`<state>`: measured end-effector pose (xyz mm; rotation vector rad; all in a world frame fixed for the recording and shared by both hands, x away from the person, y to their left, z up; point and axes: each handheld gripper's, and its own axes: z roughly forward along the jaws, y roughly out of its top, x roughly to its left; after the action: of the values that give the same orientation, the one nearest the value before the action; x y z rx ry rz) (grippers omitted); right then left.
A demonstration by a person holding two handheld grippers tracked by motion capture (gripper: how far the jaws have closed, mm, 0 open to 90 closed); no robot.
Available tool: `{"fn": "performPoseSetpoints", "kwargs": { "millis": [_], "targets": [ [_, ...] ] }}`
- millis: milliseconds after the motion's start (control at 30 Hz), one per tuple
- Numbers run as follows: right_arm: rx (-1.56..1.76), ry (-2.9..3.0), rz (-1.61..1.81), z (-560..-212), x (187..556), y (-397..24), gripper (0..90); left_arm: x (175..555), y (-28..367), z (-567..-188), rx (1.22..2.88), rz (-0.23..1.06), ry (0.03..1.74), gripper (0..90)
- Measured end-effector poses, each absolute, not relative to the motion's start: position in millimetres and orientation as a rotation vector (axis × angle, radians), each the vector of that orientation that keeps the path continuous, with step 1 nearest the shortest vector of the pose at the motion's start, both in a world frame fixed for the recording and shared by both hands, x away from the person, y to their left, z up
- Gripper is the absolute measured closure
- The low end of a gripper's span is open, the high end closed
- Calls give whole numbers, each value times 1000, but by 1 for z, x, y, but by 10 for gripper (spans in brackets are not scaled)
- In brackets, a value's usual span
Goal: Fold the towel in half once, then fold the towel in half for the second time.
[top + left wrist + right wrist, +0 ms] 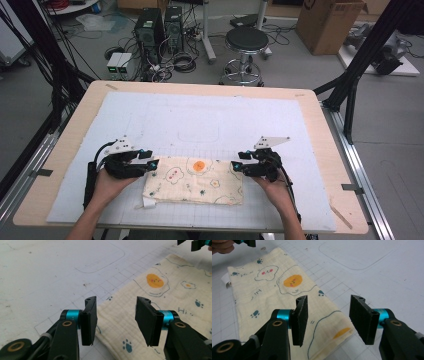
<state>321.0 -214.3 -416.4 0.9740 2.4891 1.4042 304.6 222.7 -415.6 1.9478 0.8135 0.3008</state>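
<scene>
the folded cloth (194, 181) lay flat on the white gridded mat (210, 120) near the person's edge of the counter (310, 107), its long axis running left to right between the two hands. in the high view the left hand-held gripper (152, 165) sat at the cloth's far left corner and the right hand-held gripper (234, 166) at its far right corner, each pointing inward toward the other, so both short ends were about equally near their own hand.

in the left gripper view the left hand-held gripper (116, 316) had its jaws standing partly apart with nothing pinched; the cream fabric (160, 302) lay below and ahead of them, stretching away to the right. the right hand-held gripper (329, 317) likewise stood half spread and empty in the right gripper view, poised over the cloth's near corner, the fabric (277, 290) running away to the upper left.

any further fold would probably turn on that left-right axis: the far long edge lay just under both sets of jaws, the near long edge toward the person.
</scene>
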Motion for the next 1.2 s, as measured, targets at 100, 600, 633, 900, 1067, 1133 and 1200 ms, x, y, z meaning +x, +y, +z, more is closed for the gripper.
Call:
{"fn": "performPoseSetpoints", "kwargs": {
  "millis": [100, 600, 633, 900, 1067, 1133, 1200],
  "targets": [
    [969, 2485, 1404, -416, 321, -215, 483, 305, 223, -416, 1941, 301, 816, 514],
    [983, 2461, 1391, -416, 324, -217, 469, 311, 223, -417, 1930, 348, 868, 459],
    [982, 2460, 1392, -417, 325, -217, 468, 311, 222, -418, 1929, 352, 879, 462],
    [991, 2478, 1347, -422, 329, -214, 469, 316, 222, -423, 1946, 348, 919, 479],
    [1028, 2479, 1330, -425, 331, -214, 471, 319, 221, -425, 1931, 337, 946, 489],
    [1048, 2478, 1308, -426, 332, -214, 475, 321, 221, -427, 1930, 336, 959, 496],
    [1058, 2482, 1302, -427, 333, -215, 480, 324, 220, -429, 1930, 334, 972, 506]
  ]
}}
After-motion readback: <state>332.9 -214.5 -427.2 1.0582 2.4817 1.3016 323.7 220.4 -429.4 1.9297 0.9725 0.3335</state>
